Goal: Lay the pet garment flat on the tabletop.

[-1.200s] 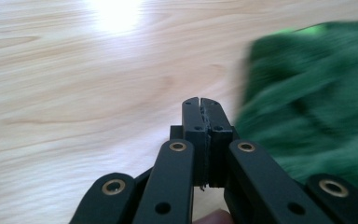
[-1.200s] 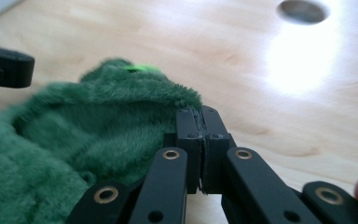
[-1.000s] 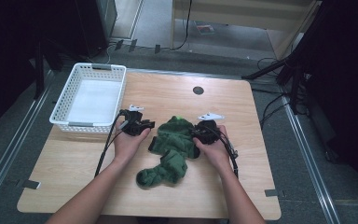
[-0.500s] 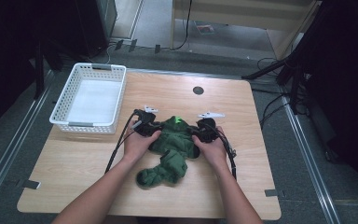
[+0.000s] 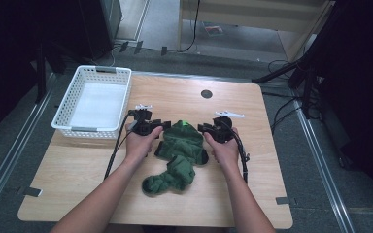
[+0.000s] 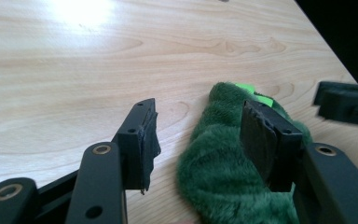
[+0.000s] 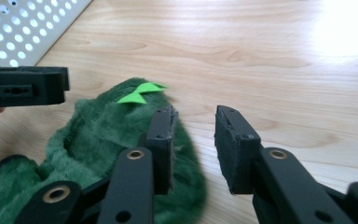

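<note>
Both grippers (image 5: 161, 127) (image 5: 202, 129) just opening, unclamped, flanking green plush toy (image 5: 177, 155) — long axis near-to-far, bright-tagged end away from person.

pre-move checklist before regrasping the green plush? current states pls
1. Left tool released: ok, jaws have just been opening; plush edge between them, pads not pressing.
2. Right tool released: ok, jaws just opened a little, gap bare, green plush toy beside its left jaw.
3. Plush flat on the table: ok, lies between both hands.
4. White basket free to receive: ok, nothing inside.
5. Path from plush to basket: ok, bare wood between them.
6. Cables clear of plush: cannot tell on the right side.
</note>
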`<state>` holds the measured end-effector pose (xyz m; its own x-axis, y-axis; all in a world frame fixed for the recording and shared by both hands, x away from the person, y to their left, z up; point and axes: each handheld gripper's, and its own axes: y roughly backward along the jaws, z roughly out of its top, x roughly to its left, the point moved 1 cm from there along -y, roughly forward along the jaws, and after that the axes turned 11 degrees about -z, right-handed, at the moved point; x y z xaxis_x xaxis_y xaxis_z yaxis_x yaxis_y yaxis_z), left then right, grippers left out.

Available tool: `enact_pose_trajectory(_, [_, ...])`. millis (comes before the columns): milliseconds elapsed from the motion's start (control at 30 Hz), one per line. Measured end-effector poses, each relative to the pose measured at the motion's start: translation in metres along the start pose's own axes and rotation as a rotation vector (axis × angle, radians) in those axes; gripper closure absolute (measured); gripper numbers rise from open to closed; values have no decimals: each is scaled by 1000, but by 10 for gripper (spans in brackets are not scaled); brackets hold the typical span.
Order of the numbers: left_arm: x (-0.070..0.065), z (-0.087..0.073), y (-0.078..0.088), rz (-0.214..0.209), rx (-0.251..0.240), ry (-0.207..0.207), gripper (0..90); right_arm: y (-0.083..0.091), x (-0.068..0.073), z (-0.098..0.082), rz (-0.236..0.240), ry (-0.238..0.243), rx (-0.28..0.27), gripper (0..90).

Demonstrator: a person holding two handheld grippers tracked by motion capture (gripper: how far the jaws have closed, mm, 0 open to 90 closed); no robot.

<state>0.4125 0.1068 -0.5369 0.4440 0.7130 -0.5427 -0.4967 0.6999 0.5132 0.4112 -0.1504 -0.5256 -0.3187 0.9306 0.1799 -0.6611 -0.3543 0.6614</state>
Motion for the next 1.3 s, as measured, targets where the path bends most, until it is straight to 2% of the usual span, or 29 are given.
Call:
enact_pose_trajectory(67, [-2,-3,-7,19,45,-18,484,-9,7,-4,-27,24,39,662])
enact_pose_trajectory(133, [-5,-7,-10,61,78,-75,522,-14,10,-8,-44,38,65,657])
enact_pose_trajectory(233, [-7,-10,-11,85,100,-121,641,-16,13,-11,-50,60,78,672])
enact_pose_trajectory(333, [-9,-12,-13,100,127,-174,826,-18,18,-15,-77,121,68,747])
enact_pose_trajectory(433, [-10,-12,-13,103,126,-201,898,-18,19,-15,-84,142,81,870])
enact_pose_trajectory(500, [-13,-10,-11,109,96,-231,900,-16,20,-12,-109,171,52,892])
enact_pose_trajectory(533, [-15,-9,-9,124,79,-250,900,-13,21,-10,-118,183,14,894])
enact_pose_trajectory(600, [-17,-7,-8,142,44,-258,900,-7,20,-5,-118,164,-53,895])
enact_pose_trajectory(633, [-16,-6,-10,153,50,-248,900,-5,18,-2,-127,154,-77,895])
enact_pose_trajectory(700, [-12,-5,-14,166,70,-219,879,-8,14,-1,-140,135,-63,880])
enact_pose_trajectory(733, [-8,-5,-17,184,90,-204,795,-11,13,-2,-135,126,-32,845])
enact_pose_trajectory(767, [-7,-6,-17,192,81,-198,668,-15,9,-4,-122,109,10,775])
enact_pose_trajectory(800, [-7,-6,-13,176,65,-184,618,-16,7,-5,-116,95,22,705])
enact_pose_trajectory(833, [-6,-6,-8,141,39,-165,566,-14,5,-6,-113,82,25,659])
enact_pose_trajectory(867, [-8,-6,-1,110,19,-151,523,-9,3,-6,-102,63,16,642])
enact_pose_trajectory(933, [-11,-9,11,88,1,-154,483,9,-1,-8,-59,53,-35,618])
enact_pose_trajectory(1033, [-17,-22,30,56,2,-167,476,39,-3,-18,-58,80,-84,622])
enact_pose_trajectory(1167, [-22,-37,43,26,4,-171,498,70,-2,-39,-33,72,-112,654])
enact_pose_trajectory(1267, [-24,-50,46,-1,23,-165,522,82,3,-55,3,92,-103,671])
enact_pose_trajectory(1300, [-24,-52,46,-2,28,-169,532,83,6,-62,25,101,-84,672])
